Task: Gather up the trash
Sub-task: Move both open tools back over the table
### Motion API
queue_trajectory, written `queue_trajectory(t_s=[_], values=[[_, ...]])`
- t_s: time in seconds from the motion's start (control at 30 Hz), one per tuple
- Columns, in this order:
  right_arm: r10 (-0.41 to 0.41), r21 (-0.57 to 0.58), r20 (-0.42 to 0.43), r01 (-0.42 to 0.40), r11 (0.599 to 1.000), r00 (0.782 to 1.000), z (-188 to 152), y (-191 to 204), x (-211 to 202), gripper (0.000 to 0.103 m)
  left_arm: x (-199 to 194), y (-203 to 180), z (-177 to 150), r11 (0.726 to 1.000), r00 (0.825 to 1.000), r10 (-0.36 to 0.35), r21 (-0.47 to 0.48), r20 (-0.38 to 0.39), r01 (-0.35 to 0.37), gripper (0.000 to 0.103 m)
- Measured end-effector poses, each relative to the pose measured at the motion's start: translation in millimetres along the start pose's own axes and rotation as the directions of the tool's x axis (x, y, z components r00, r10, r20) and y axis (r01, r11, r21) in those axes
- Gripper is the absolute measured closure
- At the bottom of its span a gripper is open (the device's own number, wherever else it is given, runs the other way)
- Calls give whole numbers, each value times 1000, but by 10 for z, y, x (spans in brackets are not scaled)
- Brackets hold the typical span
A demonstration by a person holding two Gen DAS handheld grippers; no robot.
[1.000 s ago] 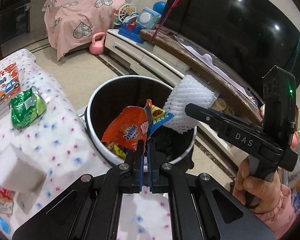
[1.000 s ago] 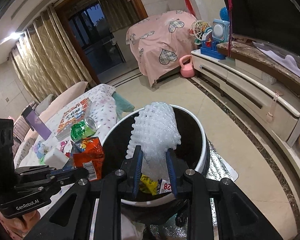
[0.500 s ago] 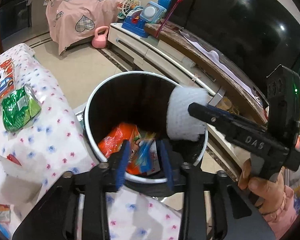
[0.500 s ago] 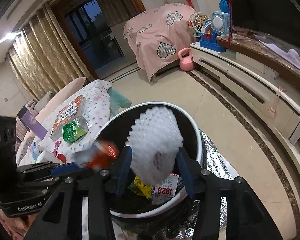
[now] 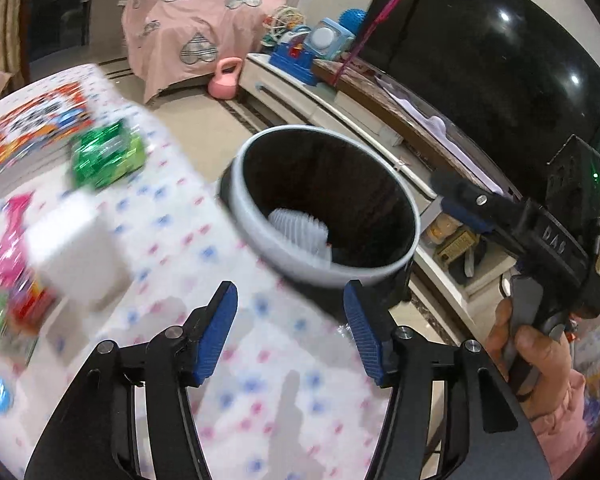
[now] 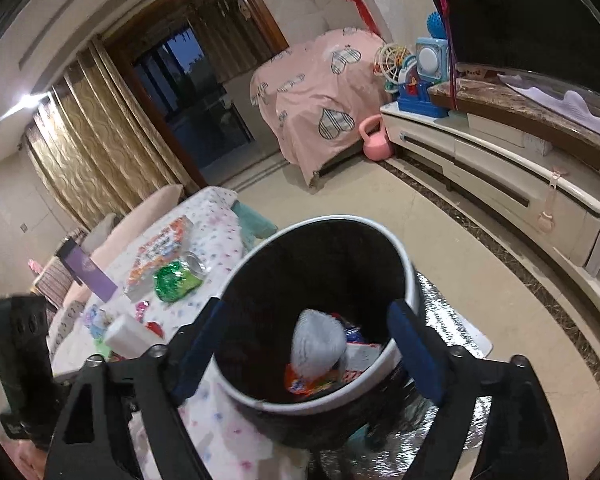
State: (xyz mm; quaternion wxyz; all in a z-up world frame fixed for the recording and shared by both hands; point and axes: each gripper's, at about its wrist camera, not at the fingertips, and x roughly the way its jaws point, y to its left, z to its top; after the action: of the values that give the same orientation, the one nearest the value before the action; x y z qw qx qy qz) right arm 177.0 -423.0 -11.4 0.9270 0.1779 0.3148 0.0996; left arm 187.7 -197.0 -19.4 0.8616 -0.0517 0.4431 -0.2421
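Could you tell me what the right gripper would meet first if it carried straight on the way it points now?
Probably the bin: the right gripper, empty and opening, aims into its mouth, so likely the white foam net inside, though depth is unclear.

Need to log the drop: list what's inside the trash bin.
Inside the trash bin: a white foam net sleeve on top, resting on an orange snack wrapper and printed paper. Anything beneath them is covered.
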Motion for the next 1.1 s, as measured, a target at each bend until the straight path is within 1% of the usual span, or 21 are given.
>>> queue_trajectory(t_s=[0.17,0.3,0.5,0.7,0.77,0.83,0.9,1.0,1.1], values=[[45,2,10,-45,999,999,-221,231,-80,15,-280,270,-269,999,999,36,-37,10,-36,47],[78,-14,-16,-78,997,997,-400,445,-65,15,-449,493,-426,994,998,63,-89,18,-62,47],[124,-31,-65,-127,991,990,-659,736,-12,14,-698,869,-649,977,992,116,-186,39,-107,47],[156,-61,-108,-163,985,982,-873,1045,53,15,-906,1235,-858,951,984,172,-269,53,-152,47],[169,-72,-126,-179,981,978,-930,1148,92,14,-959,1362,-905,938,979,194,-302,55,-169,47],[177,-87,-143,-191,978,974,-986,1247,132,15,-999,1459,-917,928,975,214,-324,56,-185,47],[187,-97,-158,-203,974,970,-1037,1332,178,15,-1018,1582,-918,902,960,276,-356,45,-243,47],[190,-105,-172,-210,972,966,-1090,1426,230,15,-991,1741,-889,880,953,302,-394,35,-264,47],[193,-121,-179,-217,969,965,-1116,1513,267,15,-915,1824,-839,875,949,313,-395,21,-280,47]])
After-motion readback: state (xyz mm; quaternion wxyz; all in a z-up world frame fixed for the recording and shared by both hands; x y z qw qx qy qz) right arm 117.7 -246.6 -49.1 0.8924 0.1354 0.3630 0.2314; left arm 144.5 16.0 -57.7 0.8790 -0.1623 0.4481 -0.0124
